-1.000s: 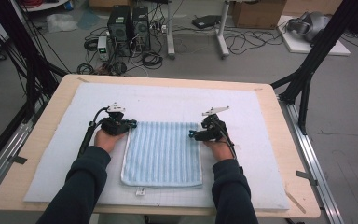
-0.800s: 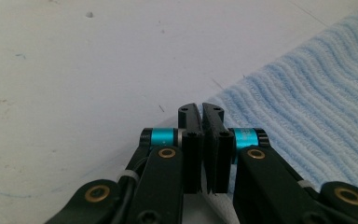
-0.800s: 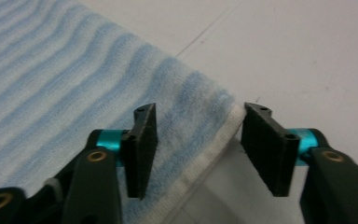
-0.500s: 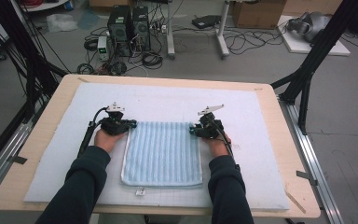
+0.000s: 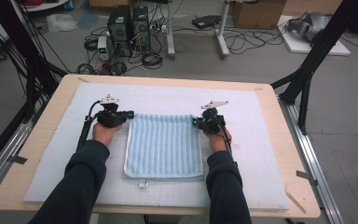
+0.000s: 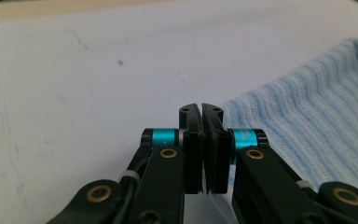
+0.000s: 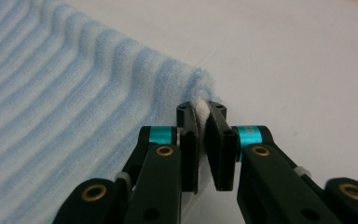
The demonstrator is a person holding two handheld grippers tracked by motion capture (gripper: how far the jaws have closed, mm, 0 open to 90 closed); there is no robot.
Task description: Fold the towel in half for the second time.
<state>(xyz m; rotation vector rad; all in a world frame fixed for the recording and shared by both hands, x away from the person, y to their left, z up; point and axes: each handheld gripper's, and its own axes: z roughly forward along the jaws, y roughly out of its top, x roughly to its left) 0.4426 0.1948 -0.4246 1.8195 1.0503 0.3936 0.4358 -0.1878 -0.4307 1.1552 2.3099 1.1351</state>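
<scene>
White mat (image 5: 261, 154) covers the wooden table (image 5: 303, 205); 2 computer towers (image 5: 129, 23) (floor) beyond.

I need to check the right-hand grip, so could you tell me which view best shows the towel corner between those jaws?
The right gripper view: the towel corner bunches between its closed jaws. The high view shows the right gripper at the towel's far edge; the left gripper view shows another corner.
</scene>
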